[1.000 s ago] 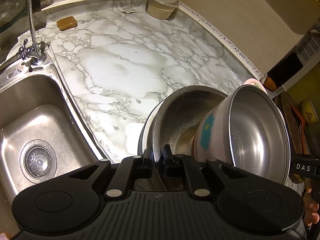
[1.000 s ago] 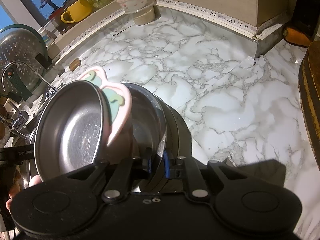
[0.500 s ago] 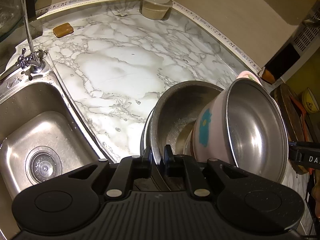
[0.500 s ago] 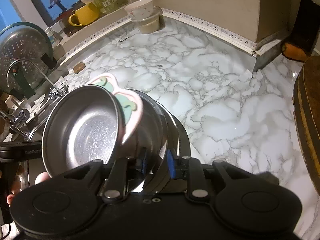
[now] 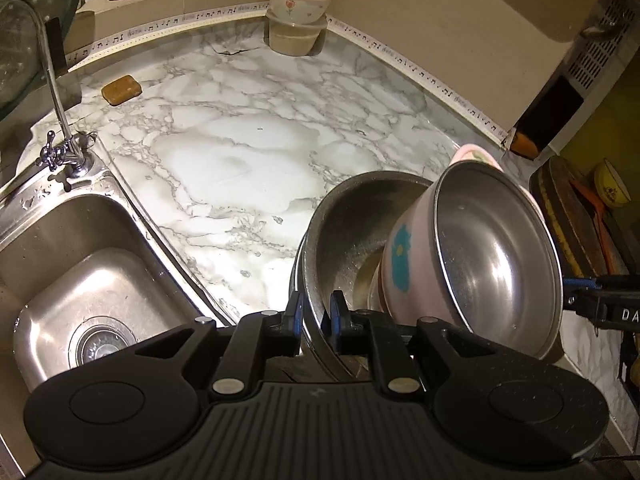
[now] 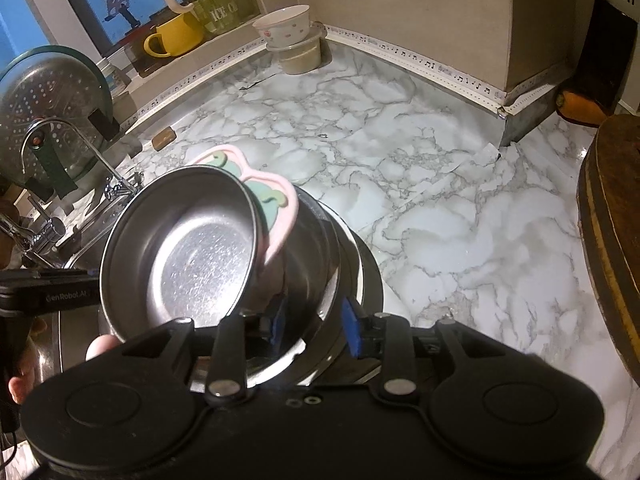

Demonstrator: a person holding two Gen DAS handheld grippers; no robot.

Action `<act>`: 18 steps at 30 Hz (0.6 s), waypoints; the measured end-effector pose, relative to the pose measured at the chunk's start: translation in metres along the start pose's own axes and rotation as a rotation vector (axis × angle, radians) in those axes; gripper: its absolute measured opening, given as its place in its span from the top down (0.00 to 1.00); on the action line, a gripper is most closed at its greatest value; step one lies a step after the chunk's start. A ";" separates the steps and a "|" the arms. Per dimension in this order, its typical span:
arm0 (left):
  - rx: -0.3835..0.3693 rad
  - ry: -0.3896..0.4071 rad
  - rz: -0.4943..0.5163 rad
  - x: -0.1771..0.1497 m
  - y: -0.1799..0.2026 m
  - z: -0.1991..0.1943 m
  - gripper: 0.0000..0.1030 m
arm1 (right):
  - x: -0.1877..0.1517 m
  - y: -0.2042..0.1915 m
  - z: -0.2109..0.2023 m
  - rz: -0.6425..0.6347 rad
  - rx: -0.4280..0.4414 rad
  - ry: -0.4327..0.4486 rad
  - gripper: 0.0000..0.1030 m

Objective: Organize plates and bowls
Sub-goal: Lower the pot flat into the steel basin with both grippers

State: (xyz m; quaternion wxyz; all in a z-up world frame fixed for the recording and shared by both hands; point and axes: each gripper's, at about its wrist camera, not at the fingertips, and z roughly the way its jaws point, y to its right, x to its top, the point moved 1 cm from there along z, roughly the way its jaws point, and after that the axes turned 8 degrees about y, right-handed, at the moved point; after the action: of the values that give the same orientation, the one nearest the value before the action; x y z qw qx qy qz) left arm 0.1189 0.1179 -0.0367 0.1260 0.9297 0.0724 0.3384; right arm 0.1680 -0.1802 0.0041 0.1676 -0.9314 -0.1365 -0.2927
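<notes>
A: Bowl location and appearance?

B: Pink steel-lined bowl (image 5: 480,256) tilted inside steel bowl (image 5: 344,232), tabletop (image 5: 240,168) at 4 o'clock.

A: Tongs?

B: Left tongs (image 5: 314,316) clamp the steel bowl's rim; right tongs (image 6: 312,326) opening, rim between.

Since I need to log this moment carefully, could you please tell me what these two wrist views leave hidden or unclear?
- Left wrist view: the bottom of the steel bowl stack is covered by the tilted pink bowl and the left claw.
- Right wrist view: the near rim of that stack, between the opening right claw pads, is hidden by the claw body; contact is unclear.
- Right wrist view: the chopping board is cut off by the frame edge.
</notes>
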 end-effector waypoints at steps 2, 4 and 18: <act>0.015 0.015 0.021 0.001 0.001 -0.004 0.87 | -0.001 -0.001 -0.004 -0.005 0.001 0.008 0.68; 0.030 0.032 0.043 0.001 0.003 -0.010 0.87 | -0.001 -0.002 -0.010 -0.007 -0.002 0.022 0.67; 0.079 0.148 0.118 -0.005 0.018 -0.055 0.87 | -0.014 -0.017 -0.046 -0.072 -0.021 0.125 0.51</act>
State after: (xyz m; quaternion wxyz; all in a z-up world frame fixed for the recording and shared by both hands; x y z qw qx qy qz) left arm 0.0804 0.1098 0.0060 0.0636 0.9090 0.0400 0.4101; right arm 0.1285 -0.1852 0.0354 0.1553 -0.9075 -0.1562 -0.3576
